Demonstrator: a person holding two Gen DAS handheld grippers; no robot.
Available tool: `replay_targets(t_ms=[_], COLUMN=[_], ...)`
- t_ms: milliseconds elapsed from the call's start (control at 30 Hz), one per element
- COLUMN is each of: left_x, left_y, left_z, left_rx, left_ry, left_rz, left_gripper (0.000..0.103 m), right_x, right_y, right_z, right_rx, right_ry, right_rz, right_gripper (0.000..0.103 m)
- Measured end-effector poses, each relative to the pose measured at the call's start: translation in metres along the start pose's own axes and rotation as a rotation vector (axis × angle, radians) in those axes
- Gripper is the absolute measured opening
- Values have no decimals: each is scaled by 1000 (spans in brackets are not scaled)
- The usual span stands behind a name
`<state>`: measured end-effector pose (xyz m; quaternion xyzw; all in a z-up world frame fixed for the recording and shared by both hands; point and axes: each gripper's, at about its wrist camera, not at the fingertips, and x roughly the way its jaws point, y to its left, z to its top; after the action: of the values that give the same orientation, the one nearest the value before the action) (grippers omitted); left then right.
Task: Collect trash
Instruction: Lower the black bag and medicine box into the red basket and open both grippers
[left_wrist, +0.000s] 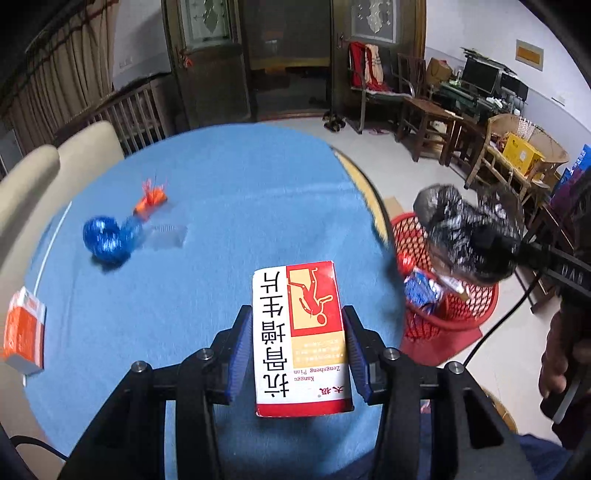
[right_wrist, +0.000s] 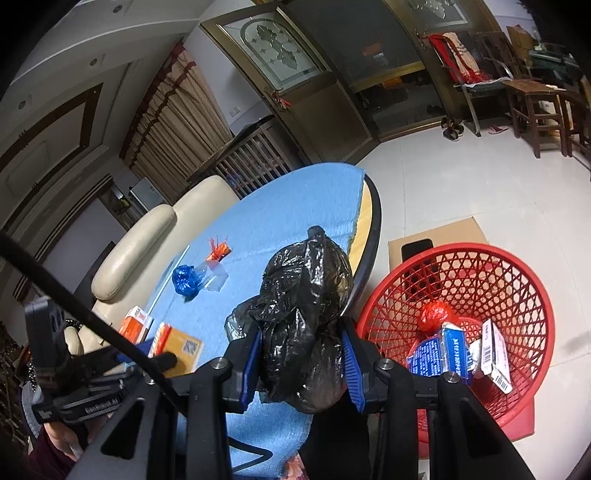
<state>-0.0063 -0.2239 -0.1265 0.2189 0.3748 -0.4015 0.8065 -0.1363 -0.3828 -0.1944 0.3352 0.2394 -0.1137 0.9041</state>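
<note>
Left tongs (left_wrist: 298, 345) clamping medicine box (left_wrist: 300, 338), right tongs (right_wrist: 302, 363) gripping black bag (right_wrist: 303, 317) beside red basket (right_wrist: 517, 266).

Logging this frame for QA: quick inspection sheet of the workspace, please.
Surface: round table under a blue cloth.
Job's things: red-and-white medicine box and black plastic bag in the grippers; red basket on the floor already holds a red wad, blue carton and white box.
Clutter: blue wrapper, orange wrapper, clear wrapper, orange box on the cloth.
Grippers: left gripper shut on the medicine box; right gripper shut on the bag, beside the basket.
Cables: black cable crossing the right view.
Surroundings: cream chair, wooden chairs, glass doors.
</note>
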Motion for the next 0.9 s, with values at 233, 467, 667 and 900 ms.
replay_targets(t_ms=[233,467,667,900], left_x=[-1,0,2,10], left_y=[-24,-51,-72,-101], left_z=[30,51,65,76], left_rx=[59,107,156,207], left_ry=[-36,-63,-85,-106], left_rz=[47,70,81,72], left_gripper=[49,49,49,49], right_x=[-18,-40,-61,-76], right_y=[-6,-27,-47,-59], right_z=[8,12,15,20], right_rx=[-2,32,66,89], right_ry=[-45,-93,-127,-160], right_rz=[-23,-63,-93,-112], right_gripper=[41,41,41,41])
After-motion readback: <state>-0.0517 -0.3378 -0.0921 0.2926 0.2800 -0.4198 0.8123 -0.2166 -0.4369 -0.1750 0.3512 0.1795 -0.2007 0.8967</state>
